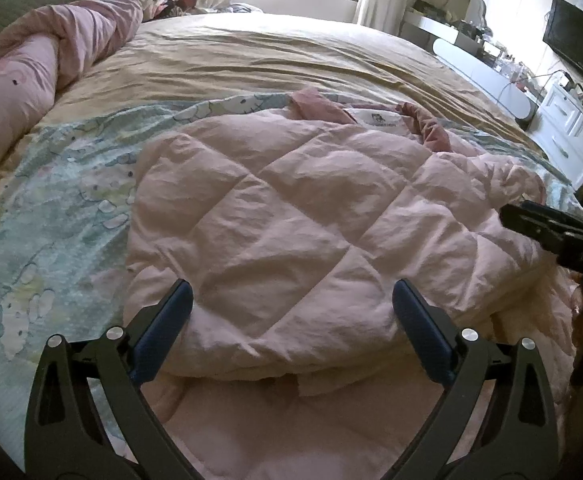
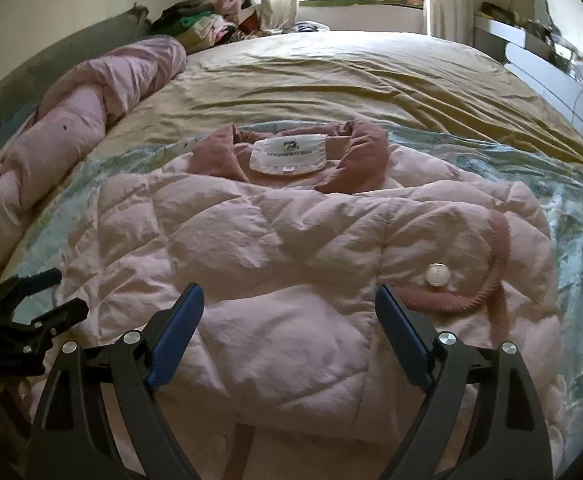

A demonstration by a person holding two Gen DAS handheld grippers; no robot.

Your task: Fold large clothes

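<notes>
Both grippers are hanging with jaws spread wide and nothing between the pads: the left gripper (image 1: 291,300) is pointing down over the near left part of the pale pink quilted puffer jacket (image 1: 291,216), and the right gripper (image 2: 289,300) is pointing down over its near right part, beside the round white snap button (image 2: 437,275) on a dusty-pink ribbed tab.

That jacket is lying on the pale green patterned quilt (image 1: 51,208) spread over the mustard-yellow bed sheet (image 1: 271,52), collar (image 2: 355,156) away from the person and the white neck label (image 2: 287,154) facing up. It is looking partly folded, with padded panels already lapped over the middle.

Puffy fill is working against the fold: with neither gripper pinching it, the lapped layers are likely springing back and opening up. A shallow pinch risks taking only the top shell layer, so lifting would be peeling one panel off rather than carrying the whole stack. Slick fabric may be sliding out of the blue pads. Pulling unevenly with one side would be skewing the bundle and dragging the quilt underneath into wrinkles. The rolled pink duvet (image 1: 47,52) along the left edge is sitting well apart and posing little trouble.
</notes>
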